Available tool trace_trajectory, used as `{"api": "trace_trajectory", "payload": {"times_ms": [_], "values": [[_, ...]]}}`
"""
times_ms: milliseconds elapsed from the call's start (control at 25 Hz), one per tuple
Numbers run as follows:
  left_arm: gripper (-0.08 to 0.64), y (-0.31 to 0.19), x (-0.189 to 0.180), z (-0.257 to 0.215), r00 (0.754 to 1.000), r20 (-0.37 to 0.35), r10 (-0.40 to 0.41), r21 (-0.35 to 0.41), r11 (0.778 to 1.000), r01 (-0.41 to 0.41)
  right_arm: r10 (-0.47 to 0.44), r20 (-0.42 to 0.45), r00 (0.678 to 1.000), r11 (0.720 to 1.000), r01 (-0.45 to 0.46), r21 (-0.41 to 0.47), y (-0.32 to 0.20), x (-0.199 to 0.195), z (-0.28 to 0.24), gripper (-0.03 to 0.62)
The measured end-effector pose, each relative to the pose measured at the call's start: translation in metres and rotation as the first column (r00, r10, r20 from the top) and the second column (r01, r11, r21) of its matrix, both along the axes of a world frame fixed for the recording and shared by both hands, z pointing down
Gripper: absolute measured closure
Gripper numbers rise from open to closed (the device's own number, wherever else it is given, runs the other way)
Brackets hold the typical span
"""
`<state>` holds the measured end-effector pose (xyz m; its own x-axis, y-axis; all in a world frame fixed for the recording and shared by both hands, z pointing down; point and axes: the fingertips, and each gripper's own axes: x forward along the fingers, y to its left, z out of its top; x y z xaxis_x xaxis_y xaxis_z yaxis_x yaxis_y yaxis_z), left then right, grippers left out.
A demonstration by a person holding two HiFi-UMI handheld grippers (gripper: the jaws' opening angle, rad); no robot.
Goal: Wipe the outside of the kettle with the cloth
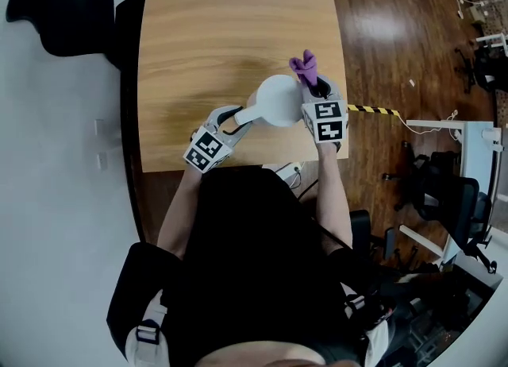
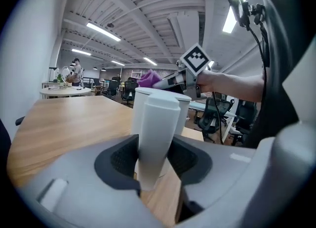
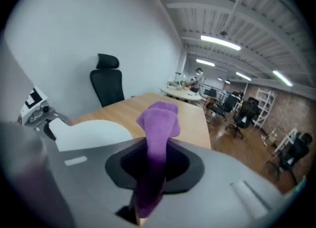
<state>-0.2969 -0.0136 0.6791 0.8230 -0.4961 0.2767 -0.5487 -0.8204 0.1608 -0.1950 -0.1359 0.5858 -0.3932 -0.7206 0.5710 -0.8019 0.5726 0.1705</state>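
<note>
We find the white rounded plastic kettle [image 1: 278, 100] standing on the pale wooden table [image 1: 206, 32], close to its near edge and right of the middle. Our left gripper [image 1: 238, 117] lies at the kettle's left with its jaws closed on the handle [image 2: 155, 133]. Our right gripper [image 1: 314, 87] sits just at the kettle's right, with the purple fabric cloth [image 1: 304, 65] pinched between its jaws and jutting out beside the kettle's far right side.

This is a big open office. There is a long wooden table [image 1: 214, 48], black desk chairs [image 3: 244, 116] and a shiny wood floor [image 1: 397, 32]. Long strip lights [image 2: 102, 31] run under a high ceiling — and far off a person [image 2: 77, 71] is by a round table [image 2: 64, 91].
</note>
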Motion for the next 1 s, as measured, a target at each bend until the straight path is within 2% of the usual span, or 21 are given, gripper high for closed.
{"api": "trace_trajectory", "payload": {"times_ms": [40, 80, 160, 240, 280, 320, 360, 520, 600, 680, 760, 800, 880, 920, 960, 1000], "values": [[0.485, 0.001, -0.001, 0.000, 1.000, 0.003, 0.001, 0.002, 1.000, -0.001, 0.024, 0.005, 1.000, 1.000, -0.024, -0.012, -0.002, 0.004, -0.006, 0.536], [0.486, 0.003, -0.003, 0.002, 1.000, 0.007, 0.007, 0.004, 1.000, -0.007, 0.009, 0.009, 1.000, 1.000, -0.009, 0.003, 0.003, -0.007, -0.019, 0.537], [0.486, 0.005, -0.006, 0.007, 1.000, 0.012, 0.016, 0.006, 1.000, -0.016, -0.140, -0.011, 0.990, 0.987, 0.140, 0.080, 0.030, -0.066, -0.043, 0.537], [0.485, 0.008, -0.004, 0.006, 1.000, 0.016, 0.008, 0.008, 1.000, -0.008, -0.342, -0.118, 0.932, 0.928, 0.354, 0.113, 0.069, -0.130, -0.038, 0.535], [0.486, 0.010, 0.001, 0.004, 1.000, 0.020, 0.001, 0.010, 1.000, -0.002, -0.402, -0.188, 0.896, 0.901, 0.424, 0.096, 0.081, -0.144, -0.025, 0.535], [0.486, 0.012, 0.008, 0.002, 1.000, 0.025, -0.003, 0.015, 1.000, 0.003, -0.426, -0.239, 0.873, 0.889, 0.453, 0.070, 0.086, -0.146, -0.013, 0.535], [0.486, 0.015, 0.013, 0.003, 0.999, 0.033, -0.004, 0.020, 1.000, 0.004, -0.423, -0.250, 0.871, 0.893, 0.448, 0.051, 0.084, -0.139, -0.007, 0.535], [0.485, 0.024, 0.027, 0.009, 0.999, 0.042, -0.009, 0.018, 1.000, 0.009, -0.299, -0.075, 0.951, 0.952, 0.302, 0.040, 0.052, -0.075, -0.016, 0.535], [0.483, 0.022, 0.032, 0.007, 0.999, 0.033, -0.015, 0.005, 1.000, 0.015, -0.174, -0.018, 0.984, 0.984, 0.175, 0.023, 0.028, -0.023, -0.016, 0.535], [0.482, 0.020, 0.033, 0.008, 0.999, 0.035, -0.018, -0.008, 1.000, 0.018, -0.006, 0.025, 1.000, 0.999, 0.007, -0.036, 0.015, 0.038, -0.001, 0.535], [0.483, 0.017, 0.028, 0.008, 0.999, 0.041, -0.022, -0.016, 1.000, 0.023, 0.108, 0.170, 0.980, 0.993, -0.096, -0.076, 0.023, 0.076, -0.006, 0.537], [0.483, 0.014, 0.023, 0.009, 0.999, 0.046, -0.027, -0.020, 0.999, 0.028, 0.111, 0.283, 0.953, 0.993, -0.098, -0.062, 0.032, 0.078, -0.022, 0.537], [0.488, 0.003, 0.013, 0.009, 0.997, 0.055, -0.053, -0.027, 0.998, 0.054, 0.031, 0.493, 0.869, 0.999, -0.037, 0.002, 0.055, 0.063, -0.055, 0.537], [0.491, -0.004, 0.009, 0.010, 0.995, 0.061, -0.075, -0.033, 0.996, 0.077, -0.005, 0.550, 0.835, 1.000, -0.011, 0.025, 0.064, 0.057, -0.059, 0.537], [0.495, -0.011, 0.005, 0.010, 0.993, 0.068, -0.101, -0.039, 0.994, 0.103, -0.010, 0.570, 0.822, 1.000, -0.007, 0.028, 0.070, 0.057, -0.052, 0.537], [0.497, -0.015, 0.003, 0.009, 0.990, 0.075, -0.121, -0.048, 0.991, 0.125, 0.020, 0.569, 0.822, 0.999, -0.030, 0.009, 0.072, 0.065, -0.036, 0.535]]}}
